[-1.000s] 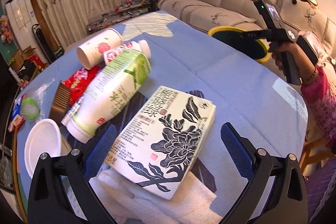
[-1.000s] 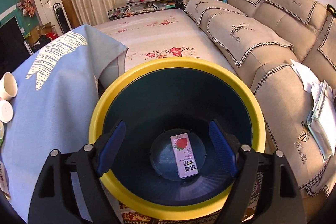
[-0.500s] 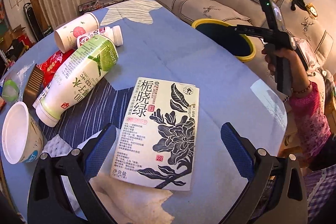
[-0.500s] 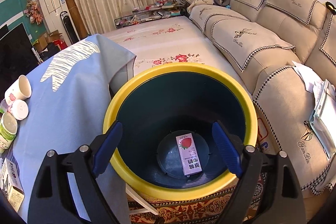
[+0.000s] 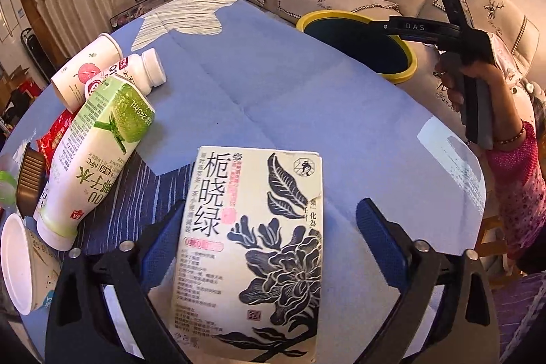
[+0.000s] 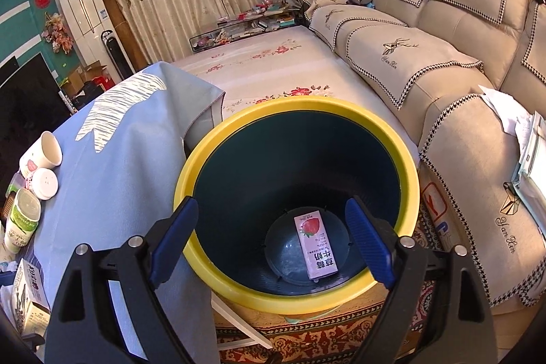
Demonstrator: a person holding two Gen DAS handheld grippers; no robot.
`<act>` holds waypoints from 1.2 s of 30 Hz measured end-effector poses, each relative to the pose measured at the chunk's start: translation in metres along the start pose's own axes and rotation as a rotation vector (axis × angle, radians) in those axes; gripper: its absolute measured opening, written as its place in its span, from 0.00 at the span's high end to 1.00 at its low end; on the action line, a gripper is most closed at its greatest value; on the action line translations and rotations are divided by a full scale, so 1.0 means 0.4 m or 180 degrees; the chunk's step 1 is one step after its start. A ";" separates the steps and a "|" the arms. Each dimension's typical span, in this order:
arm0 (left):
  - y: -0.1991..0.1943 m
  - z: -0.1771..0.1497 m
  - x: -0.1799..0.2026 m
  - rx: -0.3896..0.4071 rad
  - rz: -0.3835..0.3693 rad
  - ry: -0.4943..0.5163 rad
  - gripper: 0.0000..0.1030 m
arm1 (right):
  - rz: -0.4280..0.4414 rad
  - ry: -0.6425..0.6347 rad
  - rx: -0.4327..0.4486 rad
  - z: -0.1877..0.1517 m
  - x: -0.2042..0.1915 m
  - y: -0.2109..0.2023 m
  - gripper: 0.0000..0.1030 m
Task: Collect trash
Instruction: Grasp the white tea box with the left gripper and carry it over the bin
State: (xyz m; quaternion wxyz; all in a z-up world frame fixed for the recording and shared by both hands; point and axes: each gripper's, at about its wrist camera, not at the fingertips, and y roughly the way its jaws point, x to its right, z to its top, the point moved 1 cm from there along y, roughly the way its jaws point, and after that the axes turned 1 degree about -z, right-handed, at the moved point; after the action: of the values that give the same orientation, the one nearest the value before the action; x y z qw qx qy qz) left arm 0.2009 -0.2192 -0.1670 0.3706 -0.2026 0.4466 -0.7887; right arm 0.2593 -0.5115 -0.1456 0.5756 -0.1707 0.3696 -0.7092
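- The tea box (image 5: 252,248) is cream with a black flower and lies flat on the table.
- The pink strawberry milk carton (image 6: 315,243) lies inside the yellow-rimmed bin (image 6: 407,193).

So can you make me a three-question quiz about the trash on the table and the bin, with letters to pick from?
1. Where is the pink strawberry milk carton?
A. On the sofa
B. At the bottom of the bin
C. On the blue tablecloth

2. What colour is the rim of the bin?
A. Yellow
B. Red
C. White

3. How does the flower-printed box lie at the left gripper?
A. Lifted high off the table
B. Flat on the table between the closing jaws
C. Crushed into a ball

Answers:
1. B, the carton lies alone on the bin's dark floor, seen past the open right gripper.
2. A, a bright yellow ring runs round the dark inside.
3. B, the box rests flat, with a clear gap to the blue pad on its right.
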 end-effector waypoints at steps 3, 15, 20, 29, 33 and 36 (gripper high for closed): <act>-0.004 -0.007 0.018 -0.0066 0.0069 0.0044 0.28 | 0.0022 0.0015 -0.0004 -0.002 0.004 0.001 0.19; -0.015 0.015 0.057 -0.0127 0.0084 -0.0035 0.31 | 0.0170 0.0110 0.0094 -0.023 0.018 -0.045 0.19; -0.073 0.101 0.086 0.0103 0.0121 0.0084 0.31 | 0.0056 0.0129 0.0277 -0.031 0.046 -0.107 0.18; -0.017 0.353 0.154 0.0355 -0.0089 0.0171 0.30 | -0.0348 0.0115 0.0475 -0.055 0.126 -0.192 0.15; 0.055 0.460 0.209 0.0370 -0.0140 0.0252 0.30 | -0.0414 0.0176 0.0505 -0.068 0.172 -0.221 0.14; 0.129 0.537 0.244 0.0349 -0.0223 0.0255 0.30 | -0.0429 0.0225 0.0504 -0.083 0.199 -0.242 0.14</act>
State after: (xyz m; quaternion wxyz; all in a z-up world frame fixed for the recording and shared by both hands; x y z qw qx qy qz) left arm 0.2987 -0.4300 -0.1009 0.3352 -0.1658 0.4098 -0.8320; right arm 0.1479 -0.5693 -0.1125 0.5249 -0.1241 0.3202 -0.7788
